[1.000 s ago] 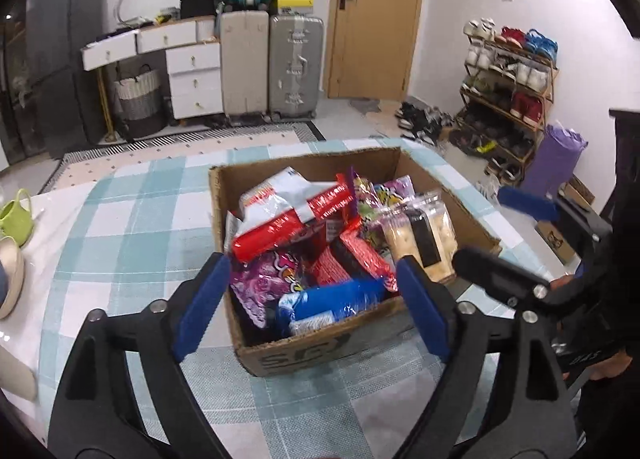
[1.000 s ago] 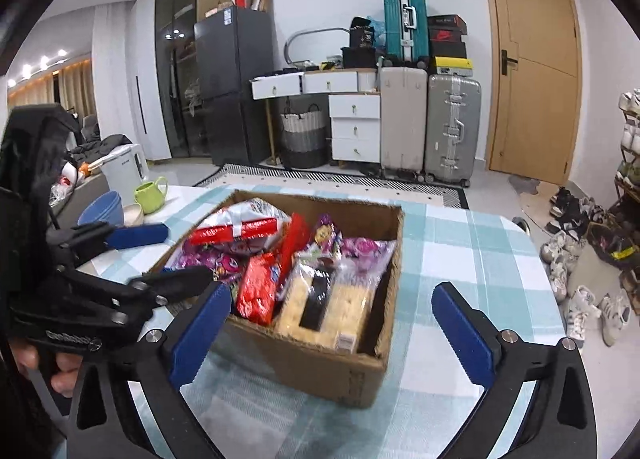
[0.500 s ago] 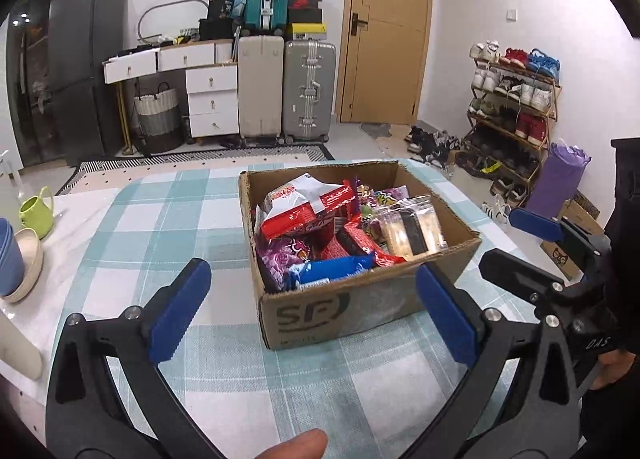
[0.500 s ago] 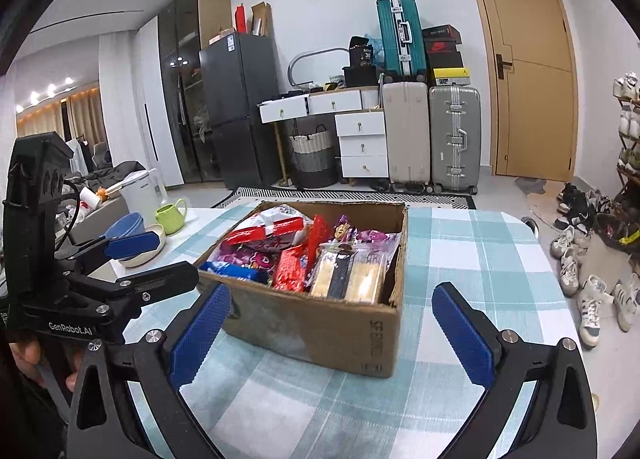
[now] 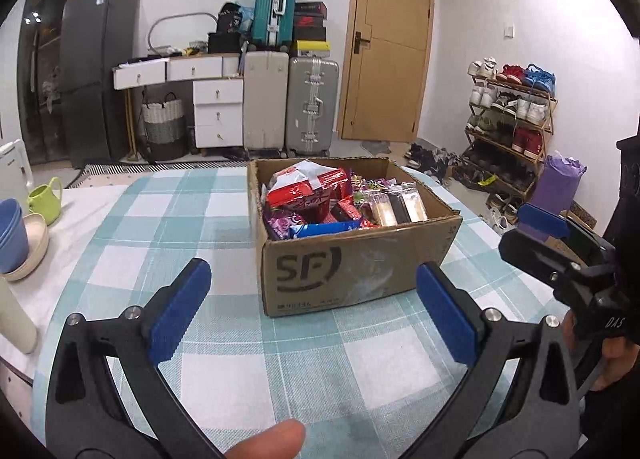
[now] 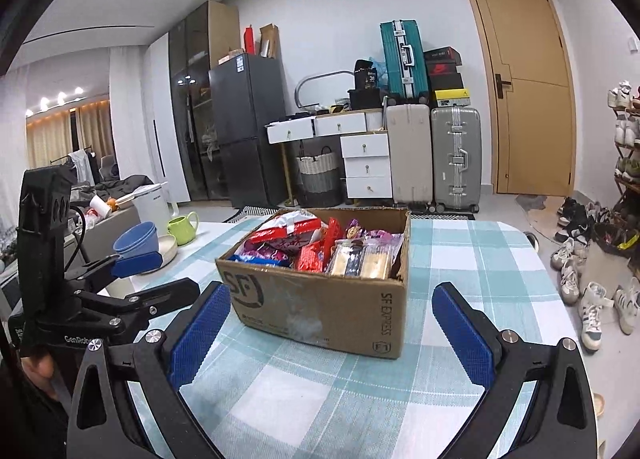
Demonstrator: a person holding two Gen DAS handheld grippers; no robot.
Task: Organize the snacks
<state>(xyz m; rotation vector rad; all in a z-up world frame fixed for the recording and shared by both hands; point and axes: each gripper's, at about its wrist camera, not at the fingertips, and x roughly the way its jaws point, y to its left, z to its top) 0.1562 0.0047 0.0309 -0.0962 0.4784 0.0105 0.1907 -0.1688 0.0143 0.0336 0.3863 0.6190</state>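
Both grippers, left (image 5: pixel 312 313) and right (image 6: pixel 330 335), have pulled back with jaws wide and empty, leaving the cardboard box (image 5: pixel 352 271) packed with snack packets (image 5: pixel 340 203).

L wrist cam rides the left gripper (image 5: pixel 310 311), low over the checked table (image 5: pixel 168 235), looking fwd along its wide-spread fingers at the cardboard box (image 5: pixel 352 259) from near, front-left; right gripper (image 5: pixel 560 255) shows at its right edge. R wrist cam sits on that gripper (image 6: pixel 332 333), same height, facing the box (image 6: pixel 320 307) corner-on from front-right; left gripper (image 6: pixel 140 275) at its left edge. Both share box, table, suitcases (image 5: pixel 312 103) (image 6: pixel 456 155), door (image 5: pixel 384 43) (image 6: pixel 528 87).
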